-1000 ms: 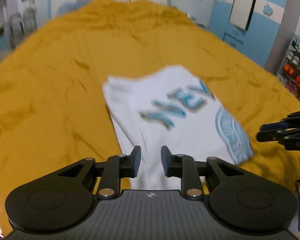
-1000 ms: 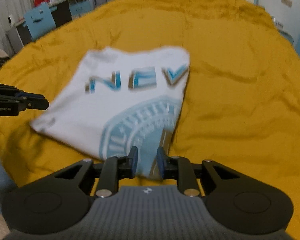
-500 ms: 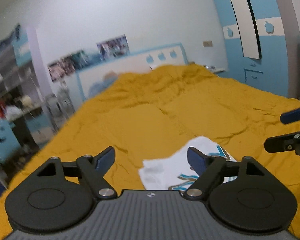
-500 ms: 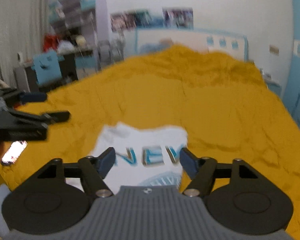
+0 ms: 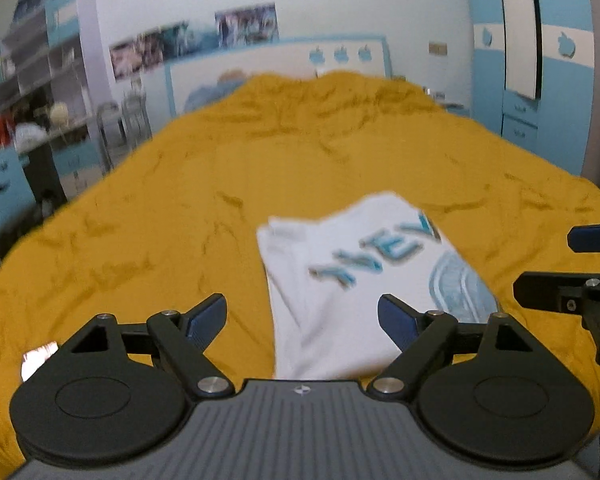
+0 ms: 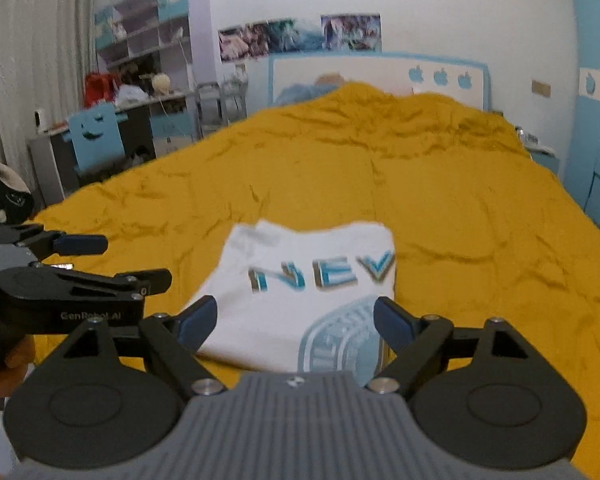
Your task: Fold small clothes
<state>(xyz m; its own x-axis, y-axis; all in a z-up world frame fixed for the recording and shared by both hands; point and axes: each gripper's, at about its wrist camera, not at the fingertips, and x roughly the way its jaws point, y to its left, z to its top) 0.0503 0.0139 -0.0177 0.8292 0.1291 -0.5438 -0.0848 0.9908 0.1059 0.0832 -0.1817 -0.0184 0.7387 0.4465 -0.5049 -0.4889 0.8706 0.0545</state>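
Left gripper [image 5: 302,314] and right gripper [image 6: 296,318], both released — the right's jaws have just been opening, and nothing lies between either pair. The folded white T-shirt [image 6: 300,292] rests flat on the yellow bedspread [image 6: 460,208], just ahead of and below both grippers — touching neither. The left gripper sits beside the right one, level with it.

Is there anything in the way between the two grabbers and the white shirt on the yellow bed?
Nothing visible. The folded white shirt lies alone on the yellow blanket. The left gripper and the right gripper both hang open just in front of it, with only bare blanket in between.
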